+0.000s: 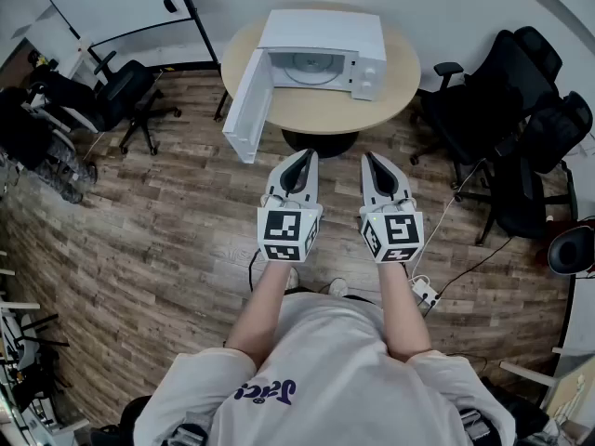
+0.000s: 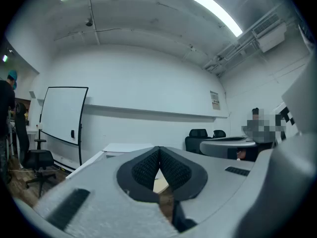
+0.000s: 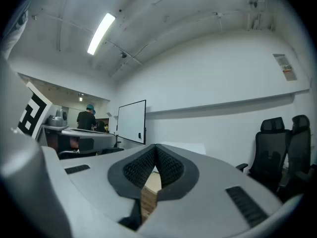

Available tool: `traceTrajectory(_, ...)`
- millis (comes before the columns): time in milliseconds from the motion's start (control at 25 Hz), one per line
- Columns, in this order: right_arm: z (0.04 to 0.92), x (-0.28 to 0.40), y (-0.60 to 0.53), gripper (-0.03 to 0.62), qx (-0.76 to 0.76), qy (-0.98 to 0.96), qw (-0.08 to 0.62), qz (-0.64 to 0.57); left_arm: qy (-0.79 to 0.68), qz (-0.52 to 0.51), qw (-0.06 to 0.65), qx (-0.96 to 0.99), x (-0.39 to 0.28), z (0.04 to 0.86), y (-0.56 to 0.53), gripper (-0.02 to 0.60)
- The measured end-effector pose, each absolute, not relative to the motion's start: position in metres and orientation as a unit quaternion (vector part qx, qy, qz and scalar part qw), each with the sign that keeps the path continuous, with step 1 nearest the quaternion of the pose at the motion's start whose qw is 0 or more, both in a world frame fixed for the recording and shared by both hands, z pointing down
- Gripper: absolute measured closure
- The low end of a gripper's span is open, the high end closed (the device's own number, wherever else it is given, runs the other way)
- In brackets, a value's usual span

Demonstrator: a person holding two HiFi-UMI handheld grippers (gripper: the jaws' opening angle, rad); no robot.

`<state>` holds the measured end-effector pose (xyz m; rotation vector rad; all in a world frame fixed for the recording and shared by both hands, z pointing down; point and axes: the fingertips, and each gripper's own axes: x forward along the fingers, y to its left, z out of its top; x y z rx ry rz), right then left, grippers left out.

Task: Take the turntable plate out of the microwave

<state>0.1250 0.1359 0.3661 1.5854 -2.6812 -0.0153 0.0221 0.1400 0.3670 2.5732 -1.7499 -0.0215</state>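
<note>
White is the microwave (image 1: 321, 49), and it sits on a round tabletop (image 1: 395, 100) made of light wood, straight ahead of me. Its door (image 1: 246, 105) hangs wide open on the left side. Inside I see the turntable plate (image 1: 307, 66), lying flat on the bottom of the microwave. Nothing touches it.

My left claw (image 1: 299, 163) and my right claw (image 1: 374, 165) hang side by side over the brown wood floor (image 1: 158, 240). They are near the tabletop but well apart from the plate. Both point level, toward the microwave.

The left claw is pressed together. Its black bumpy pads (image 2: 146, 167) meet at the tip, and nothing is between them. The right claw is pressed together too, and it pinches nothing.

Black chairs (image 1: 521, 110) stand to the right of the tabletop. One more black chair (image 1: 121, 91) stands to the left. A whiteboard (image 1: 112, 3) stands by the wall at the far left.
</note>
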Motion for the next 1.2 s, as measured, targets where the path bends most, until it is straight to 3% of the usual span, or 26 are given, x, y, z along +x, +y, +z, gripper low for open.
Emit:
traceTrajectory(600,0.374,0.19,0.155,0.575,0.509,-0.861,-0.01,0.005,-0.592,-0.006,0.01,0.806,0.064,0.379,0.179,0.566)
traceTrajectory(1200,0.394,0.145,0.073,0.576,0.511,-0.859,0.017,0.012,-0.587,-0.014,0.039,0.809,0.026,0.402,0.091,0.566)
